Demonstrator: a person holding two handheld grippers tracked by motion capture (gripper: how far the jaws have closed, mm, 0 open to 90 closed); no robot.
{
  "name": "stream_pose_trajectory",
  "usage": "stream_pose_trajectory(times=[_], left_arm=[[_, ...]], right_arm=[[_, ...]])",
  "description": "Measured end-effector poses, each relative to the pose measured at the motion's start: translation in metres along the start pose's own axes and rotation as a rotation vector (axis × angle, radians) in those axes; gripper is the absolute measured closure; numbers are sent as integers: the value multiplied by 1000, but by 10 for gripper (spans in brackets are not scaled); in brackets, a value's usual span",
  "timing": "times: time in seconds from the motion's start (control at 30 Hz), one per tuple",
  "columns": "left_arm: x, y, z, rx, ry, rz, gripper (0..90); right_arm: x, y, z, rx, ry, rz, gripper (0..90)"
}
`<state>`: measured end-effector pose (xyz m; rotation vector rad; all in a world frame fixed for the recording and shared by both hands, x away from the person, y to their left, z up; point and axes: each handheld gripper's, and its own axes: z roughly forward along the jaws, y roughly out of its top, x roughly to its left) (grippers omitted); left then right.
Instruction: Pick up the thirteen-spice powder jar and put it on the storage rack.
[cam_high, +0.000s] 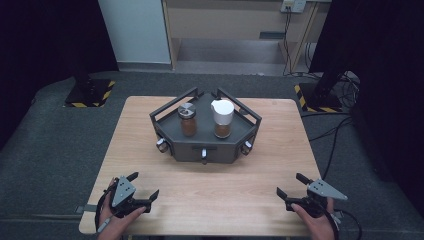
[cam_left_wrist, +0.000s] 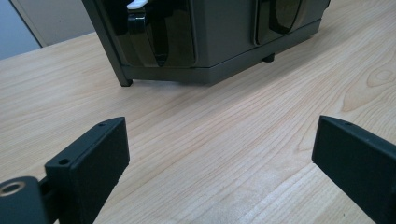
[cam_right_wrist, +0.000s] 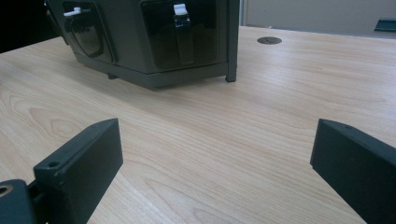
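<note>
High view shows your left gripper (cam_high: 142, 192) at 7 o'clock, right gripper (cam_high: 291, 185) at 5, jaws spread, nothing held. Reach slowly toward the jars' rack (cam_high: 207, 145).

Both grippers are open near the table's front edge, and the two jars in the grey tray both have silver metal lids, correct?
Not quite. The left jar has a silver lid, but the right jar has a white cap, as the high view shows. Both the left gripper and right gripper are open, in front of the grey tray.
</note>
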<state>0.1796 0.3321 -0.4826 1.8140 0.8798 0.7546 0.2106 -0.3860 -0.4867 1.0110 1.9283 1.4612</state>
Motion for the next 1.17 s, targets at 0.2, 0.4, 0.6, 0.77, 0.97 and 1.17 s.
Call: stream_pose_trajectory(times=[0.2, 0.4, 0.6, 0.77, 0.97, 1.17], left_arm=[[-1, 2, 2, 0, 5, 4, 36], [-3, 4, 2, 3, 3, 14, 36], [-1, 5, 5, 11, -3, 24, 36], [-1, 5, 5, 16, -5, 26, 37], [-2, 6, 6, 22, -4, 34, 37], [-3, 7, 6, 20, -3, 35, 37]], right_arm=[[-1, 0, 2, 12, -5, -2, 29], [0, -1, 1, 13, -5, -4, 31], [0, 0, 2, 21, -5, -4, 34], [0, 0, 3, 26, -3, -10, 36], [0, 0, 3, 26, -5, -9, 37], [0, -1, 1, 19, -9, -3, 36]])
